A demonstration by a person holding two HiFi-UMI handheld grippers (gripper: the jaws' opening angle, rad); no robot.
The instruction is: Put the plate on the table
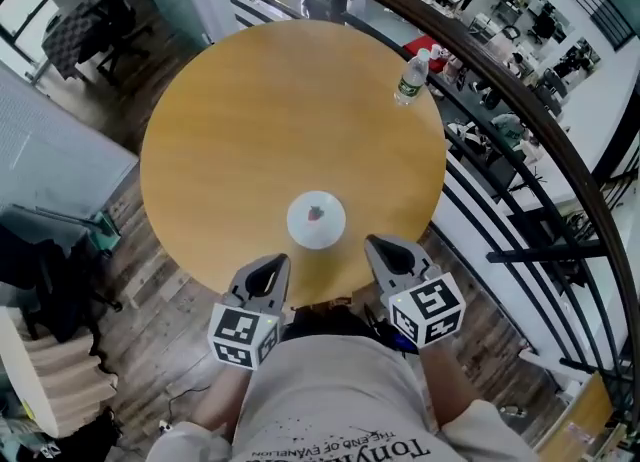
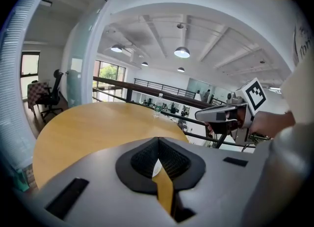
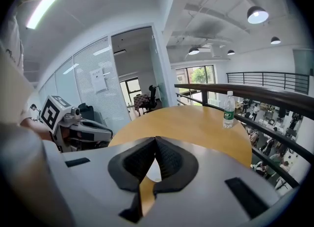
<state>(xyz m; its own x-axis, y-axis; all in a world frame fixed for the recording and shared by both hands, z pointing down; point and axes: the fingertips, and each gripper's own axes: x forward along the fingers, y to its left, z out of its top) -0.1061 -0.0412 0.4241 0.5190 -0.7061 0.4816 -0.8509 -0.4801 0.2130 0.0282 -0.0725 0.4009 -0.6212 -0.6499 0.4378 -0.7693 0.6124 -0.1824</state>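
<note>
A small white plate [image 1: 316, 219] with a red mark at its centre lies on the round wooden table [image 1: 260, 120], near the table's front edge. Both grippers hover at that edge, just short of the plate. My left gripper [image 1: 274, 263] is below and left of it, my right gripper [image 1: 376, 244] below and right. Each has its jaws shut, tips touching, with nothing between them. In the left gripper view a sliver of the plate [image 2: 156, 168] shows behind the shut pads [image 2: 158, 140]. The right gripper view shows the plate [image 3: 153, 170] the same way.
A clear water bottle [image 1: 411, 78] with a green label stands at the table's far right edge. A dark curved railing [image 1: 520, 120] runs close behind and to the right of the table. An office chair [image 1: 95, 25] stands at the far left.
</note>
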